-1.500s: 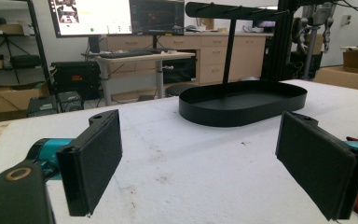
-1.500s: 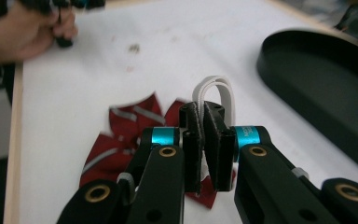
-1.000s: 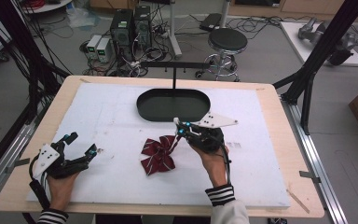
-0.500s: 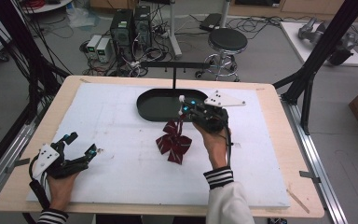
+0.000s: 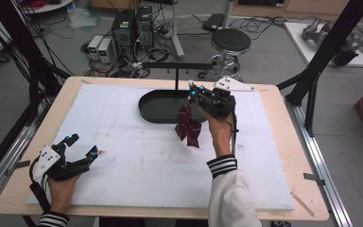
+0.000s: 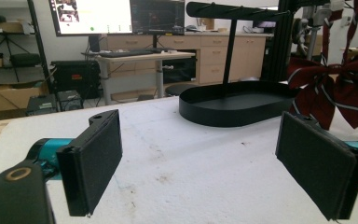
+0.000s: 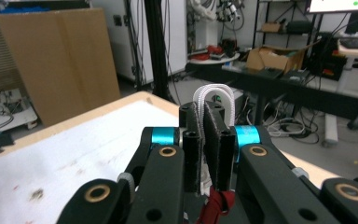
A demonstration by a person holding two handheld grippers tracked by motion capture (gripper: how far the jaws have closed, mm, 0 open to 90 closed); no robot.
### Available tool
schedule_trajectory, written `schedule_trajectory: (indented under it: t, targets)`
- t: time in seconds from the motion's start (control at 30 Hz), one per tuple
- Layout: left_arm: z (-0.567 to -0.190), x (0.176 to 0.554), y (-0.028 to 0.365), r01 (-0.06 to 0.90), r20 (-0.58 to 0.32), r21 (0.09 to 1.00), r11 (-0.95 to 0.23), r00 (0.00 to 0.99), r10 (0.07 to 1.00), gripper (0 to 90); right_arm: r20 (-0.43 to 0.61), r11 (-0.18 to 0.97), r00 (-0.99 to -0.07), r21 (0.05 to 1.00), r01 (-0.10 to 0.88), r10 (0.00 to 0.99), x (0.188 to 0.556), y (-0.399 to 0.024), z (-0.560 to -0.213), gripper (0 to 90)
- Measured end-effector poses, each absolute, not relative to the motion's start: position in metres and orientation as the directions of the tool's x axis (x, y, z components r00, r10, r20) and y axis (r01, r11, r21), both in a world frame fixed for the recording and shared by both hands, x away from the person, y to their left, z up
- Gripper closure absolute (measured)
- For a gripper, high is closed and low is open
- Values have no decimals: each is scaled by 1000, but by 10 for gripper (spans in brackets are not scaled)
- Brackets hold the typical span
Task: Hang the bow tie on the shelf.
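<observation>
A dark red bow tie with white stripes (image 5: 189,126) hangs in the air from my right gripper (image 5: 192,91), just right of the black oval tray (image 5: 157,108) with its T-shaped stand (image 5: 176,67). In the right gripper view the jaws are shut on the bow's white elastic loop (image 7: 213,92), with red fabric (image 7: 216,209) hanging beneath. The left gripper (image 5: 81,147) rests low at the front left of the white mat, its pads (image 6: 94,156) wide apart with nothing between them. Seen from the left gripper, the bow (image 6: 340,88) hangs at right, next to the tray (image 6: 235,103).
A white foam mat (image 5: 137,156) covers the wooden table (image 5: 264,90). A black frame post (image 5: 328,47) rises at the right rear. Behind the table stand a stool (image 5: 230,41) and computer cases (image 5: 131,26) on the floor.
My right gripper has lifted the bow tie off the mat and carried it up and back toward the stand. The left gripper has stayed put.
</observation>
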State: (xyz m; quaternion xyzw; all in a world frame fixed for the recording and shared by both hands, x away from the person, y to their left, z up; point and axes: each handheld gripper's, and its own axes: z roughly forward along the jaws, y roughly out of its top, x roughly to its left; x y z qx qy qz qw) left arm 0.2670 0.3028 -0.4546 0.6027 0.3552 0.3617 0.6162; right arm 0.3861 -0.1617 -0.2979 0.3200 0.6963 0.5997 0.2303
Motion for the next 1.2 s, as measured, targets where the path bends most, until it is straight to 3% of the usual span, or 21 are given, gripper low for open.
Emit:
schedule_trajectory:
  t: [1.03,1.2]
  targets:
    - [-455,267,303,-12,-5,1000,12,488,873,149,63,78,-680,981,175,731,459,-142,-262,858]
    - [-455,268,303,-12,-10,1000,18,487,873,149,42,84,-641,983,165,767,466,-142,-261,857]
